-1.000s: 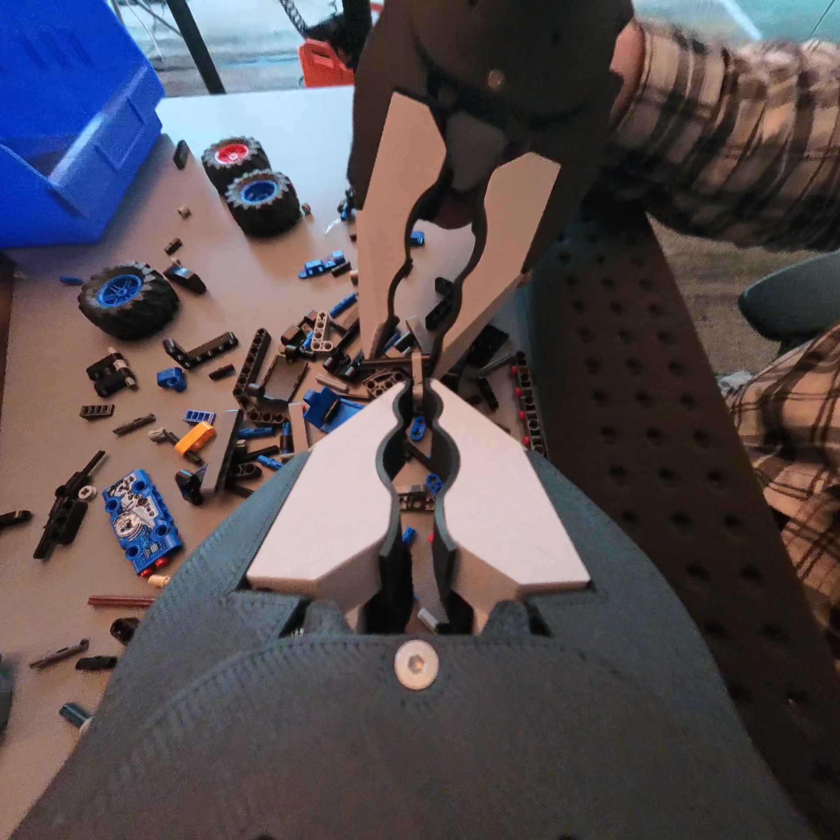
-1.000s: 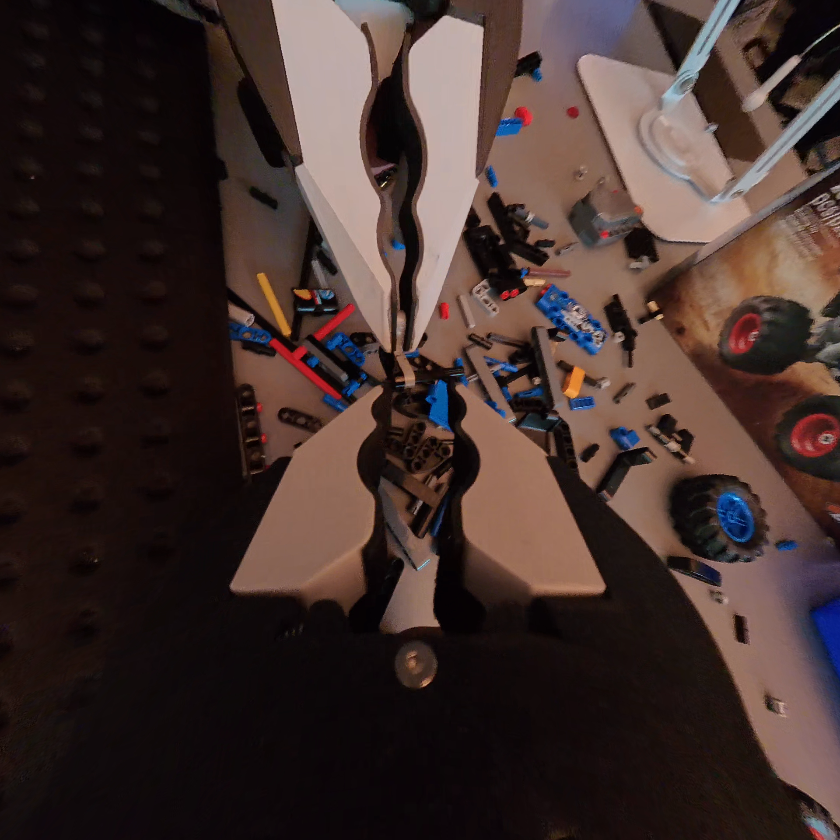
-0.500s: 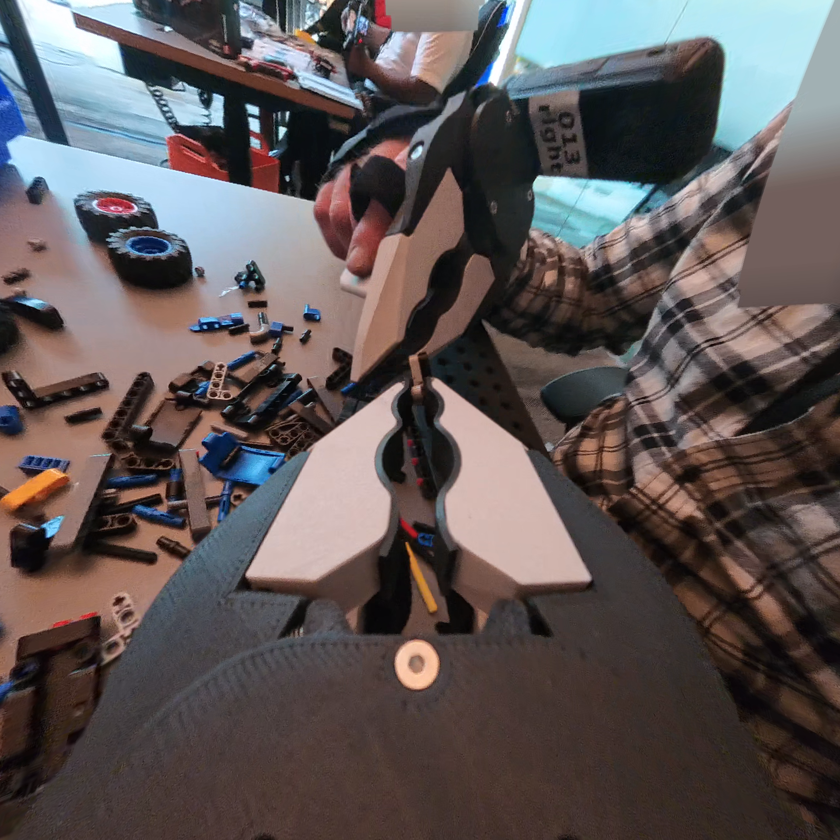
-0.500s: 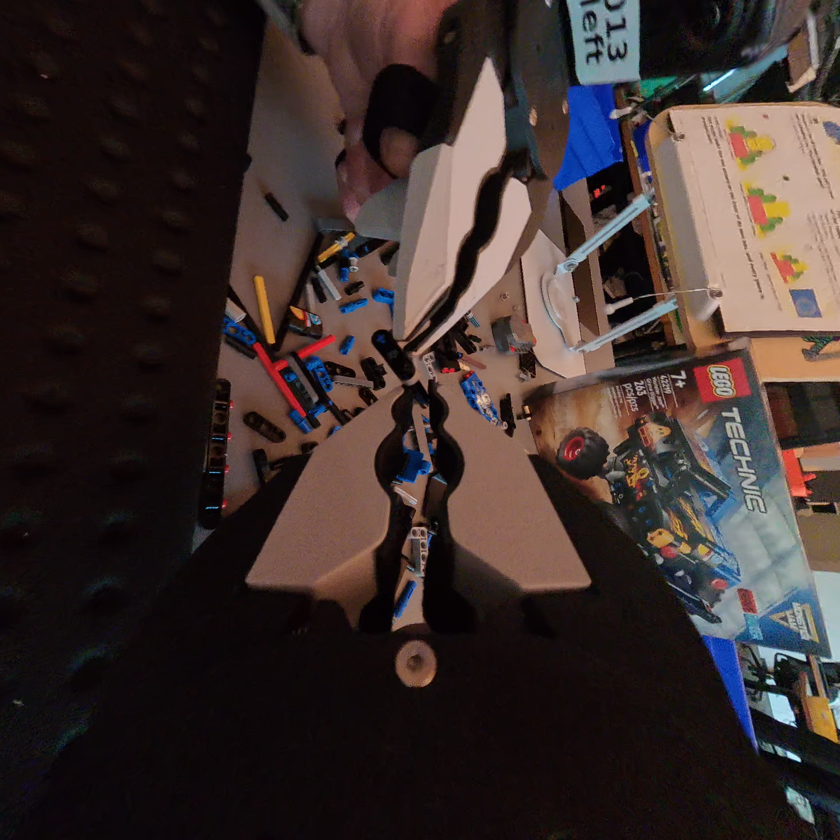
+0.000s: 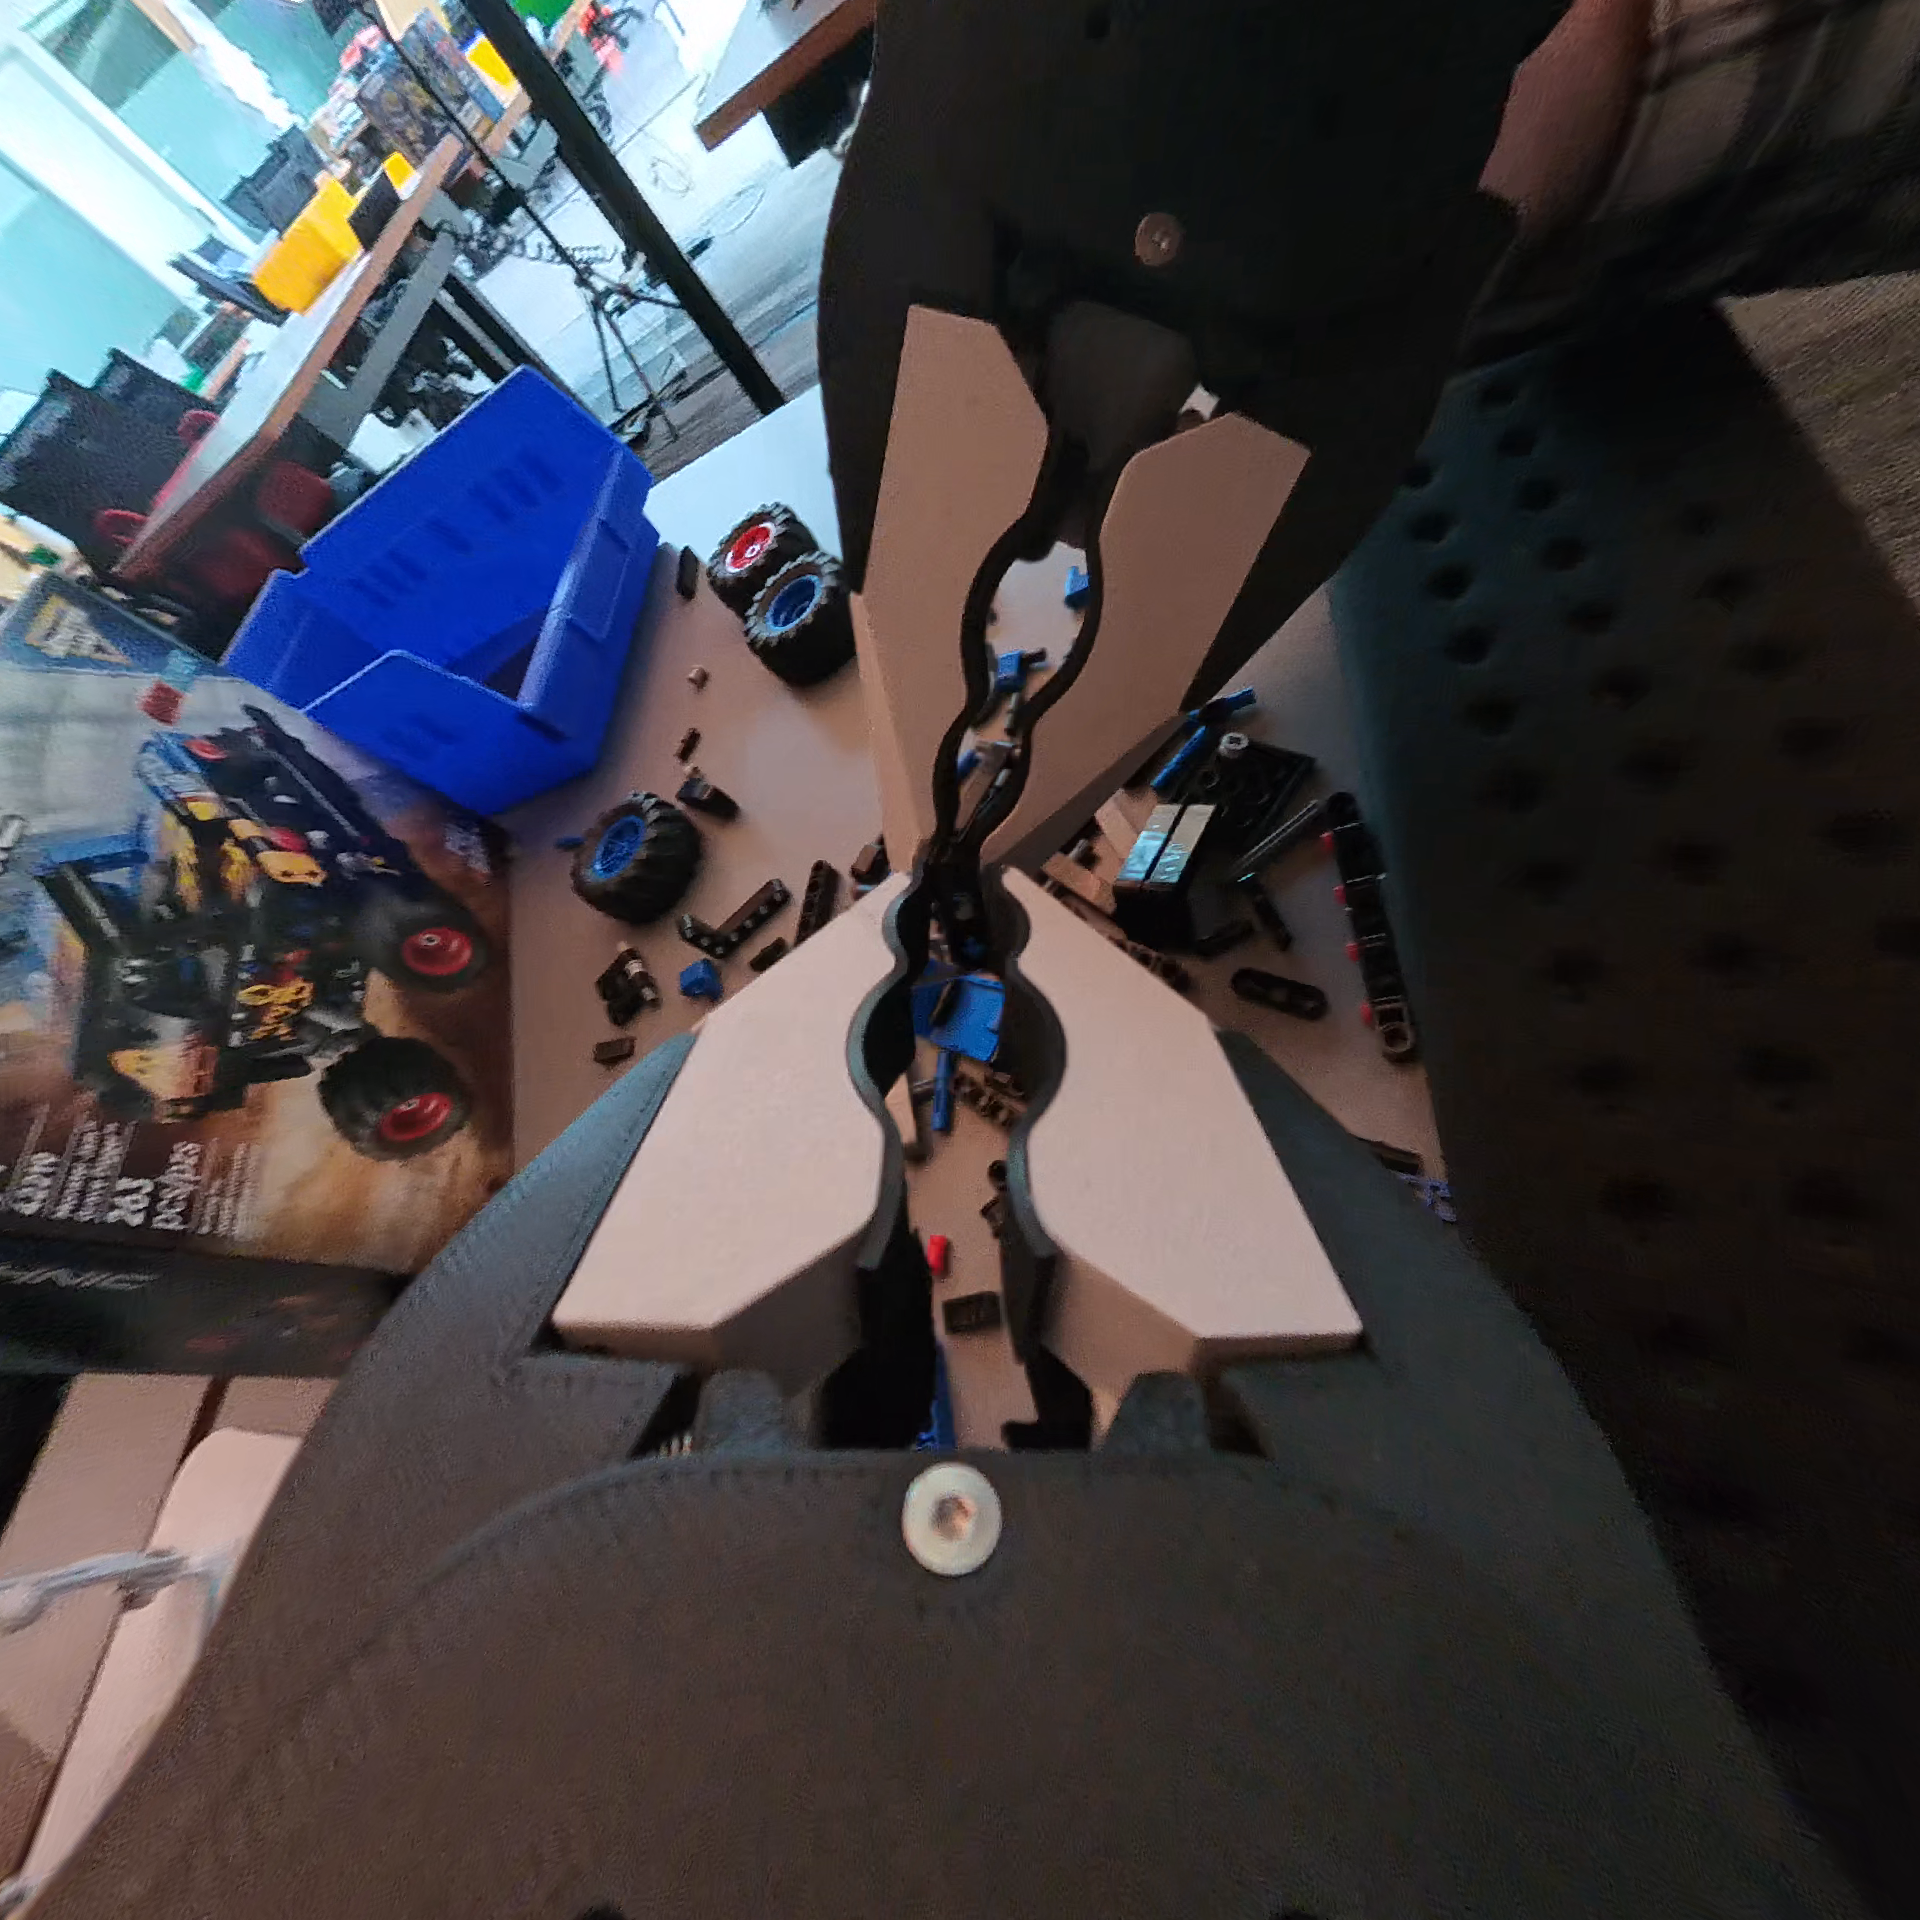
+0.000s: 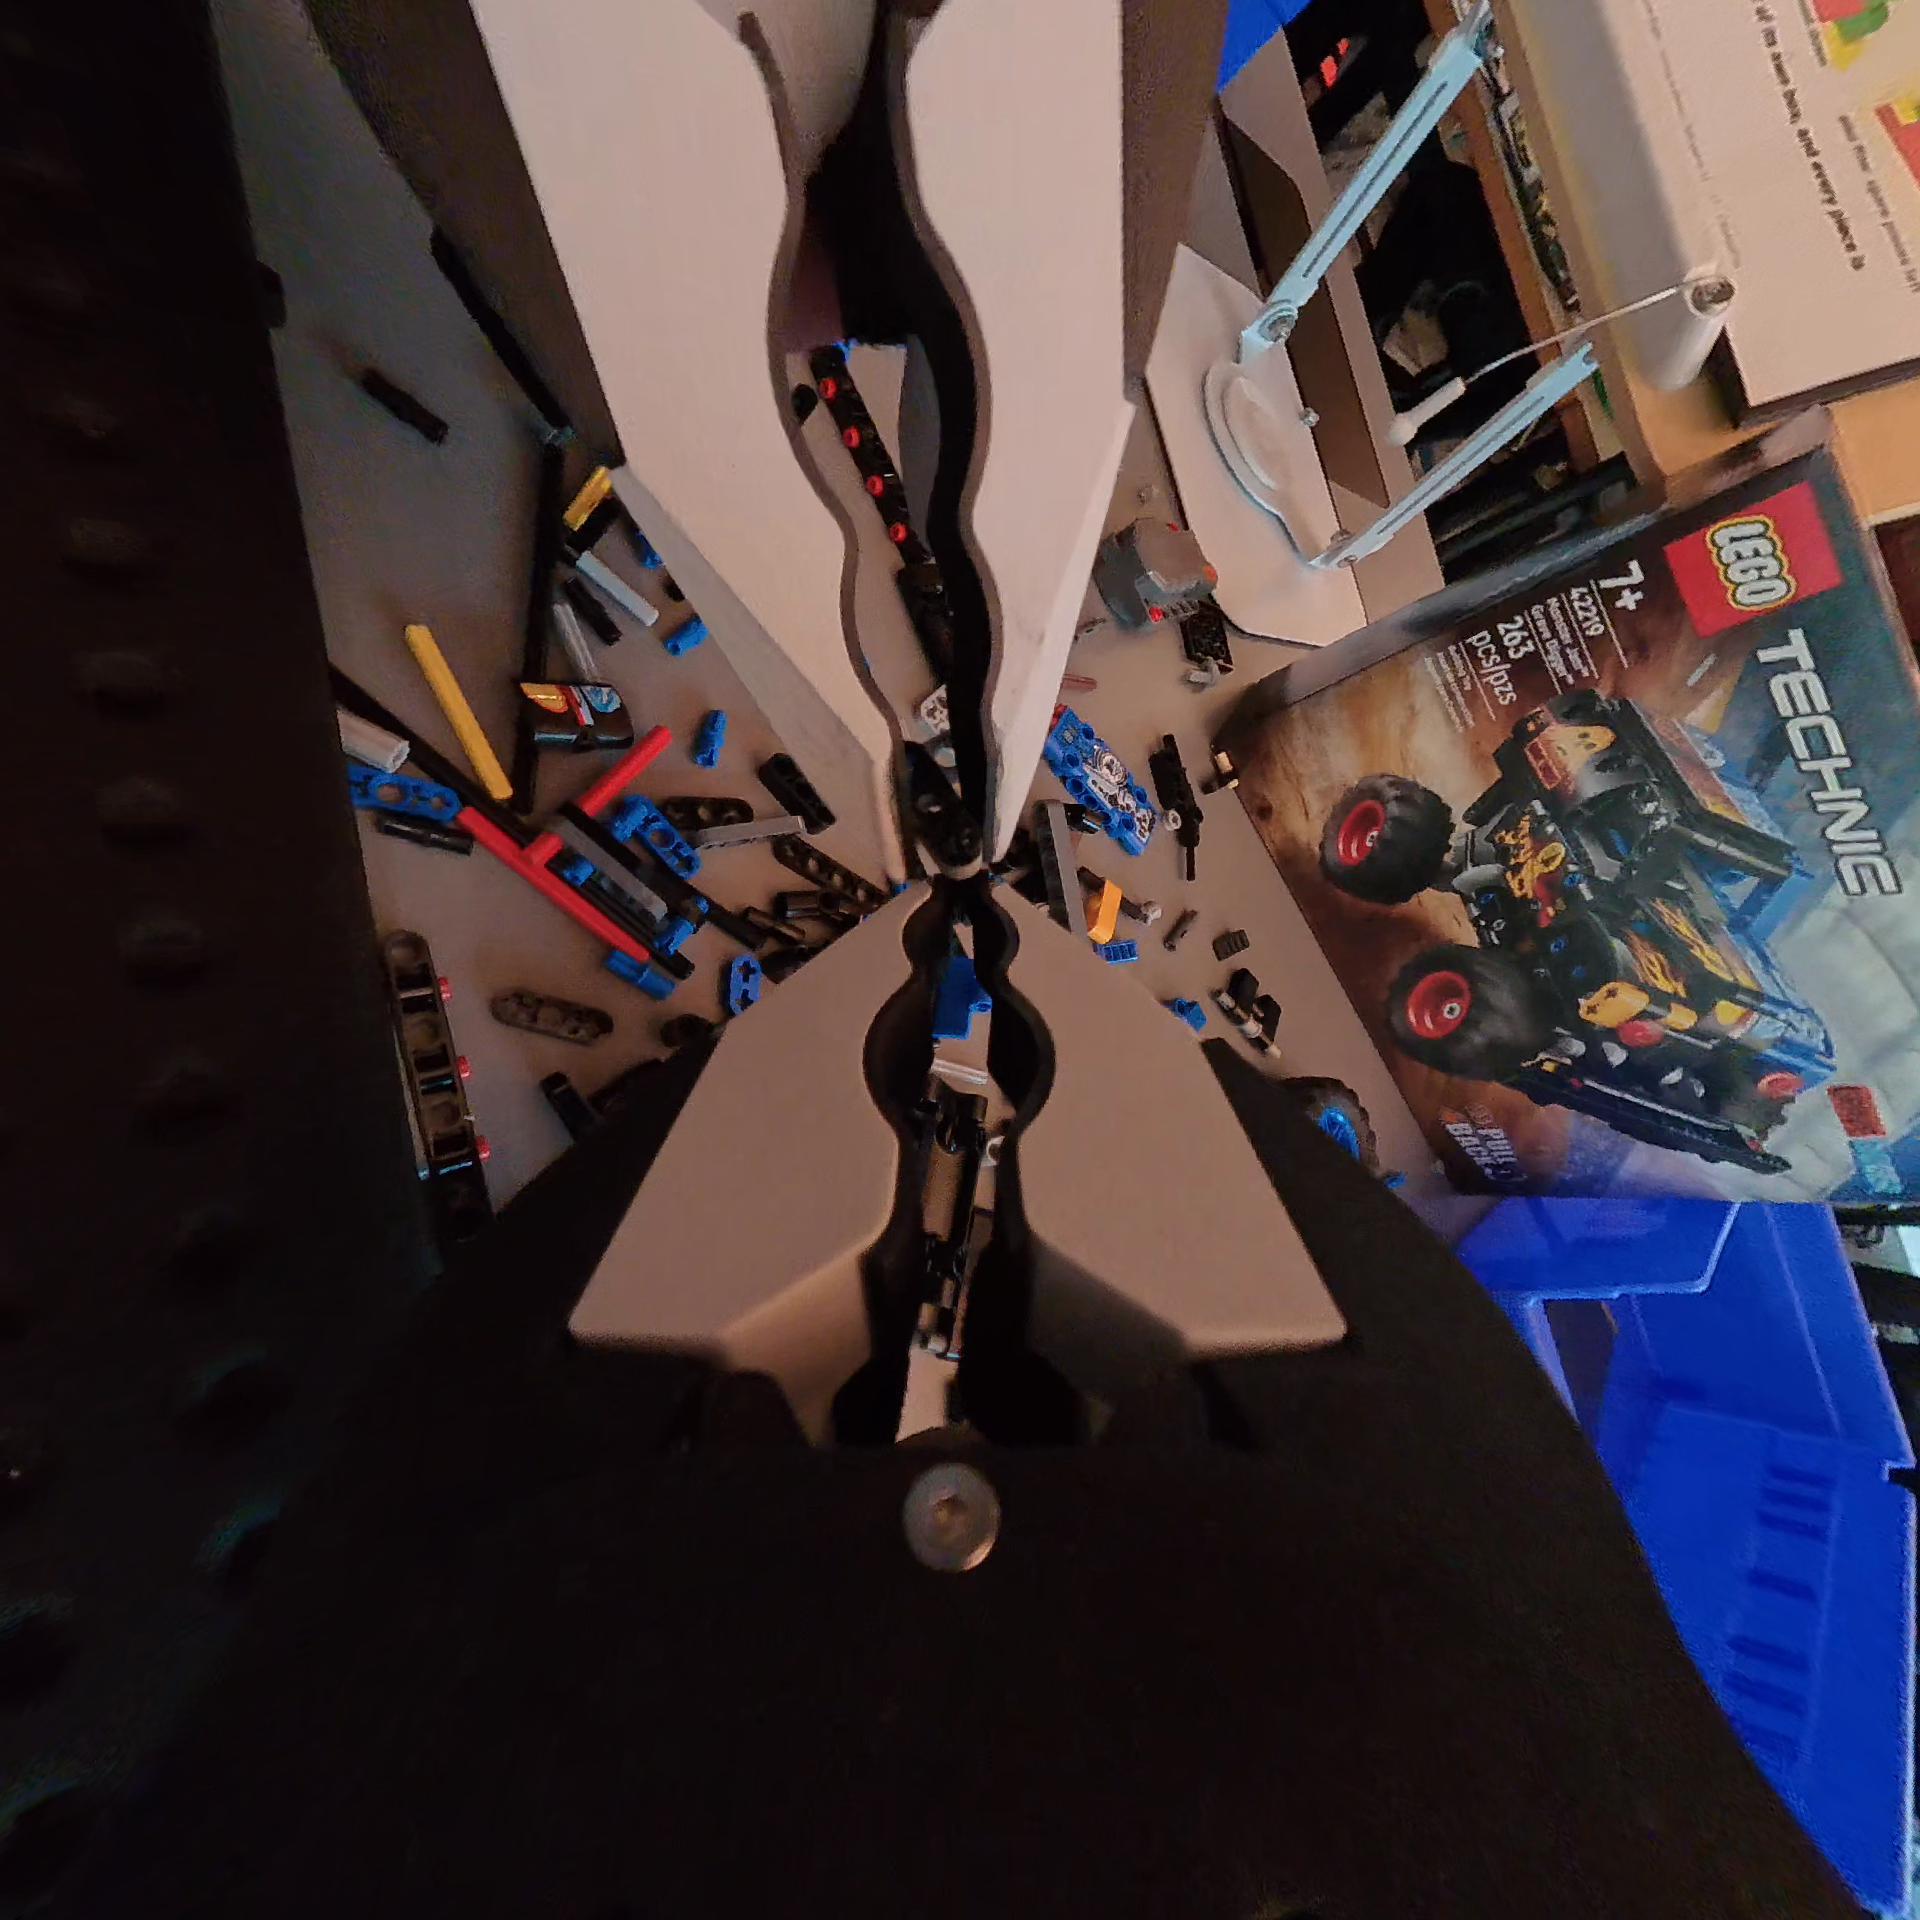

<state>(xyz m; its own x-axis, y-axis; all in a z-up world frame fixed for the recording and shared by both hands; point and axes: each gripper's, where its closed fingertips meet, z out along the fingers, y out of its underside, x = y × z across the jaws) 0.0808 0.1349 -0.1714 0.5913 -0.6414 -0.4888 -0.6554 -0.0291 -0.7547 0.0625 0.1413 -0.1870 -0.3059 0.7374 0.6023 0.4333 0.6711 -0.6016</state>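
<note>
both tongs closed tip-to-tip on small black piece above scattered bricks

Loose bricks crowding the table; box alongside

The left gripper and right gripper meet tip to tip at frame centre, both with fingers nearly closed; a plaid sleeve fills the upper right.
</note>
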